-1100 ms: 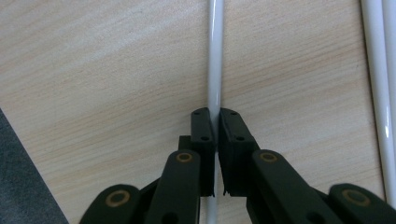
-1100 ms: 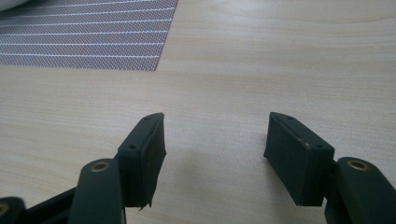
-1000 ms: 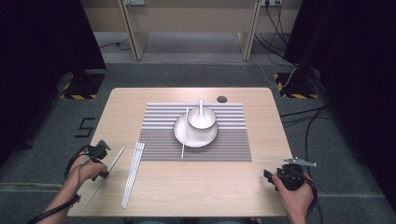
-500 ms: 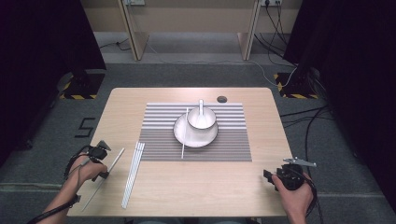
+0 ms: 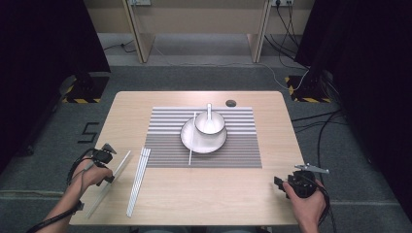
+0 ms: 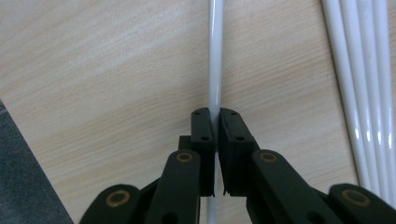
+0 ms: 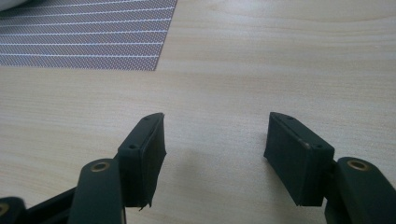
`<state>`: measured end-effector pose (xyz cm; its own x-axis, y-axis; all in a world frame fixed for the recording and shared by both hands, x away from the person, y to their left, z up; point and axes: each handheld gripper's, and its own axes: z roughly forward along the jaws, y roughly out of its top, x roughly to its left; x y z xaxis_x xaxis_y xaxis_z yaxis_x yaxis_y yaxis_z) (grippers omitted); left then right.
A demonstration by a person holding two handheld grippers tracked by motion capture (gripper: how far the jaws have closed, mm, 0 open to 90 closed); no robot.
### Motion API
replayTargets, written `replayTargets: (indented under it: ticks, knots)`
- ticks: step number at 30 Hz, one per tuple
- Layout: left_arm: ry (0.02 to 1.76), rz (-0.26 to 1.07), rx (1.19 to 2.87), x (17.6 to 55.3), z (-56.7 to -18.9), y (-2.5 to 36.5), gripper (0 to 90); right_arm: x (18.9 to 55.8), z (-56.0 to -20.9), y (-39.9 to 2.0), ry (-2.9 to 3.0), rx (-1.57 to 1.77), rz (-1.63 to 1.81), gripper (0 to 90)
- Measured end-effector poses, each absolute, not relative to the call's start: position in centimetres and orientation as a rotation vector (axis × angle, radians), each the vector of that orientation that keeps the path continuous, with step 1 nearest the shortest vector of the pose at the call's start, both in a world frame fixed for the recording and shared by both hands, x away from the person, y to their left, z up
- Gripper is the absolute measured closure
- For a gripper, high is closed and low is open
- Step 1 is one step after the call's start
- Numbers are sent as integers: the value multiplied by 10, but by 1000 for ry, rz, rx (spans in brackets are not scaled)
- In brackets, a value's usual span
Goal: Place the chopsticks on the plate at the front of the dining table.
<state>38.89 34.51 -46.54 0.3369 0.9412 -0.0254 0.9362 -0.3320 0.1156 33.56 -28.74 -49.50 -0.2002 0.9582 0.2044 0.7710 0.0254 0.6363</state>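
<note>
A single white chopstick [image 5: 112, 178] [image 6: 215, 56] lies slanted near the table's left front edge, and my left gripper [image 5: 103, 167] [image 6: 217, 114] is shut on it at about its middle, the stick running between the pads. Just to its right lies a bundle of several white chopsticks [image 5: 138, 180] [image 6: 364, 93]. My right gripper [image 5: 283, 183] [image 7: 215, 135] rests open at the table's right front corner, over bare wood with nothing between its fingers.
A striped grey placemat [image 5: 243, 150] [image 7: 84, 37] covers the table's middle. On it stands a white plate [image 5: 218, 143] bearing a white bowl [image 5: 210, 124] with a spoon [image 5: 209, 109], and another chopstick [image 5: 191, 138] lies across the plate's left rim. A small dark disc [image 5: 231, 103] sits behind the mat.
</note>
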Motion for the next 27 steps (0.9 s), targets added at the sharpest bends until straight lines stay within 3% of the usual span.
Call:
replayTargets:
  ticks: [27]
  knots:
    - [1718,87,2422,399,-450,336,849,335,-495,-288,2017,1782,949,381]
